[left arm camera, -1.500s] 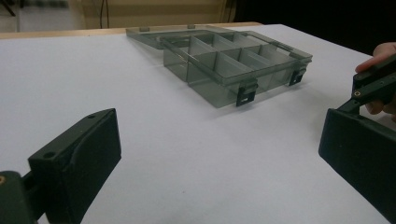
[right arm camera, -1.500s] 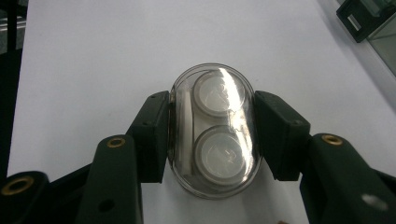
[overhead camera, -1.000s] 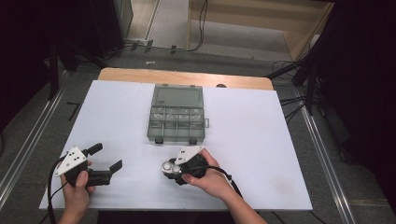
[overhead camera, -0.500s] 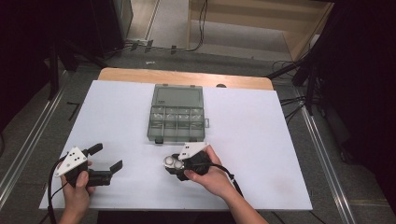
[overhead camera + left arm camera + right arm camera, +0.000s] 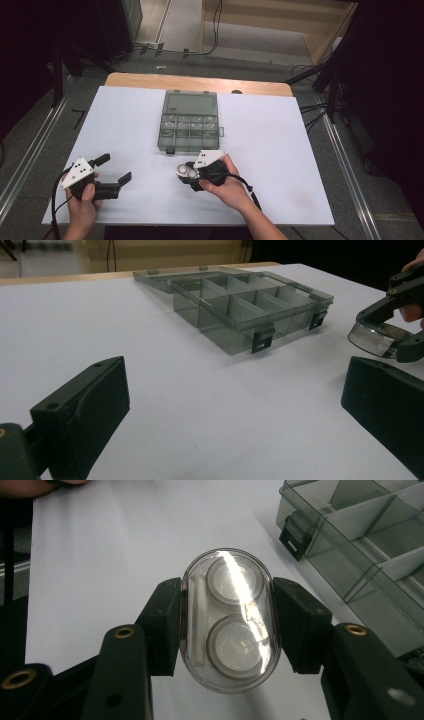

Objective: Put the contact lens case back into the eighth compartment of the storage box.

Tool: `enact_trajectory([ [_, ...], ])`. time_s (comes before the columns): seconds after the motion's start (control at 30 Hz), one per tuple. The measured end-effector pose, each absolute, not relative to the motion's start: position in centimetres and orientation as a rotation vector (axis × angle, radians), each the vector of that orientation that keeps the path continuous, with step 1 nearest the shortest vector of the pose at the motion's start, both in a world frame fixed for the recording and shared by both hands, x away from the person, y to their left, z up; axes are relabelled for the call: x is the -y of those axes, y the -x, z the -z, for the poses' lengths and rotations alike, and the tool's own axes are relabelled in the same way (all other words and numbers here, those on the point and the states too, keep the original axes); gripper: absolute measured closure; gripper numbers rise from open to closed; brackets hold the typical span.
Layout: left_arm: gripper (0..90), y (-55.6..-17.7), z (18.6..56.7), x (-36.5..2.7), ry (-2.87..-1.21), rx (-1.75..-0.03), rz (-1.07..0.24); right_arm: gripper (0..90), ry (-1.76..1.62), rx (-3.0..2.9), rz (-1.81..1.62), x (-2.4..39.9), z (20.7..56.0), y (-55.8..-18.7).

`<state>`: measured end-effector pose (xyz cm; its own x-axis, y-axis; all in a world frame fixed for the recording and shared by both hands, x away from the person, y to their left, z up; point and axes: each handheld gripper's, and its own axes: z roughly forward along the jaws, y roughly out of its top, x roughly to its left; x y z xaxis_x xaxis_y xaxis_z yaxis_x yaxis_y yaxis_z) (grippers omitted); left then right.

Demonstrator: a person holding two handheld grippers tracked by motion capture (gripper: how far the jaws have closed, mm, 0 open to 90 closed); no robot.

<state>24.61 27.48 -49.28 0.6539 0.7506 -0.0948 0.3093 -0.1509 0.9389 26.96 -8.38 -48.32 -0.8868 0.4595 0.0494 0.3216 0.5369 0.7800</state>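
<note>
We hold the right gripper (image 5: 227, 630) clenched on a clear oval case (image 5: 227, 622), one black pad on each long side, at about the middle of its length. The case rides just above the white surface (image 5: 280, 150), a little nearer us than the grey compartment box (image 5: 190, 127) and apart from it. We judge the case light and rigid, a thin moulded shell; its glossy, curved walls look slippery, so the flat of the pads should stay square on the two long sides, where the span is shortest. A grip at the rounded ends would likely squirt it out, and hard squeezing could crack or pop the lid.

The case is transparent with a bright glare streak, and shows two round wells, one above the other, plus a slim stick-like piece along one side. The box is smoky translucent plastic with black latches, its lid laid back flat and its divided cells looking bare.

The left gripper (image 5: 112, 167) rests released near the surface edge, nothing between its pads
</note>
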Motion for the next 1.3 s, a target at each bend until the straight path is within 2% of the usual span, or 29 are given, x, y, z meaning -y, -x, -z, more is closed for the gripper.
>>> enact_trajectory([
  [1.3, 0.0, -24.5, 49.2, -27.3, -1.742, -0.854, -0.496, 47.0, -0.826, -2.511, -1.319, 10.6, 47.3, -28.2],
])
